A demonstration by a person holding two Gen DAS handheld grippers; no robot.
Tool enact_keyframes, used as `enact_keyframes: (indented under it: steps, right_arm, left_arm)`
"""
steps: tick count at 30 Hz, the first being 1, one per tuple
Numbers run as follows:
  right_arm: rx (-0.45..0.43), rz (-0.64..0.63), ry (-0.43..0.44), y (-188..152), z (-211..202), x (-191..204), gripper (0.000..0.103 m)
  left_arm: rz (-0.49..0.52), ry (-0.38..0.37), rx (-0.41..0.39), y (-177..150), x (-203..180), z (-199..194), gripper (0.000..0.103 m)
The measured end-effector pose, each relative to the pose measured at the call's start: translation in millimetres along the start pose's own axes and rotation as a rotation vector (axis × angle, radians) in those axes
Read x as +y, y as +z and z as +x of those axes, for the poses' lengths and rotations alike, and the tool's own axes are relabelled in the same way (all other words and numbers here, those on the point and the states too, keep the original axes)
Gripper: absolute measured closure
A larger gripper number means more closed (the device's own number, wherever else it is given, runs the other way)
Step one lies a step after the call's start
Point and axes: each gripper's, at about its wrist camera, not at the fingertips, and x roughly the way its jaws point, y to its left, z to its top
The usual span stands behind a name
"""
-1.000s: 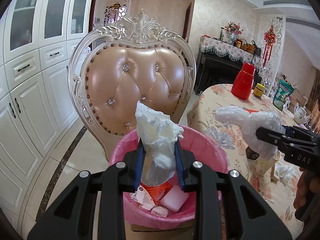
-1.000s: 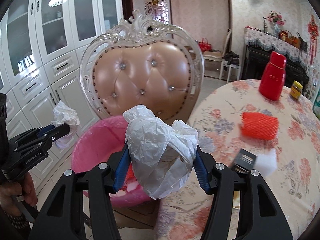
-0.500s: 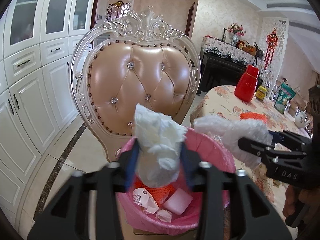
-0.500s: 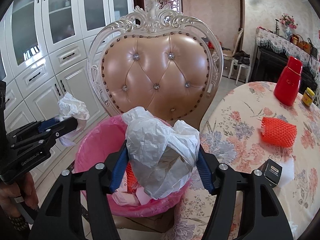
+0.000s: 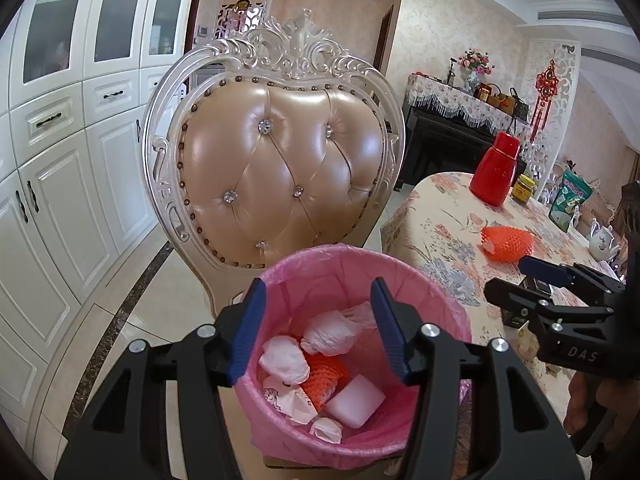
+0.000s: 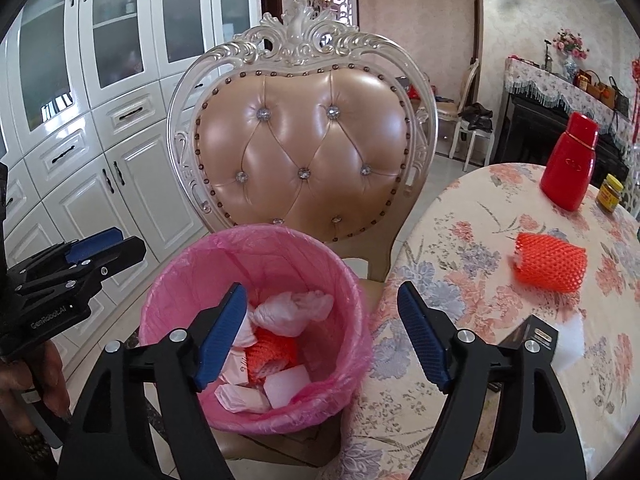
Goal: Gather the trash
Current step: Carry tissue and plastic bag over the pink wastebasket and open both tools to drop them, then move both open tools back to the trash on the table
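Hovering over one pink bin, left gripper and right gripper are opening, empty.

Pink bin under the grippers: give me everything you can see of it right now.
The pink bin is a round, upright bucket lined with a thin, wrinkled pink plastic bag folded over its rim. It stands on a chair seat in front of the padded chair back, beside the floral table. Inside lie crumpled white wads, orange foam net and a white foam block. Both grippers hover above, jaws opening, nothing between them.
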Motion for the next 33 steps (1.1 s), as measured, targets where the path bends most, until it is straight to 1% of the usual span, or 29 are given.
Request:
enact_keyframes:
  steps: [3, 6, 15, 25, 33]
  right_arm:
    - [-0.007, 0.009, -0.009, -3.4, -6.5, -4.8, 0.027]
    - [-0.017, 0.018, -0.019, -6.2, -14.2, -11.2, 0.026]
    - [-0.050, 0.032, -0.061, -17.6, -43.2, -31.4, 0.025]
    - [-0.068, 0.097, -0.133, -44.0, -77.2, -77.9, 0.023]
    - [-0.066, 0.169, -0.201, -71.3, -102.0, -127.4, 0.023]
  left_arm:
    - [0.007, -0.008, 0.001, -1.7, -6.3, -0.5, 0.049]
    - [0.014, -0.017, 0.000, -2.8, -13.4, -1.6, 0.047]
    - [0.042, -0.054, -0.001, -7.4, -42.1, -6.4, 0.047]
    - [0.084, -0.112, 0.011, -14.5, -84.7, -7.7, 0.047]
    - [0.119, -0.152, 0.016, -18.4, -120.9, -5.9, 0.044]
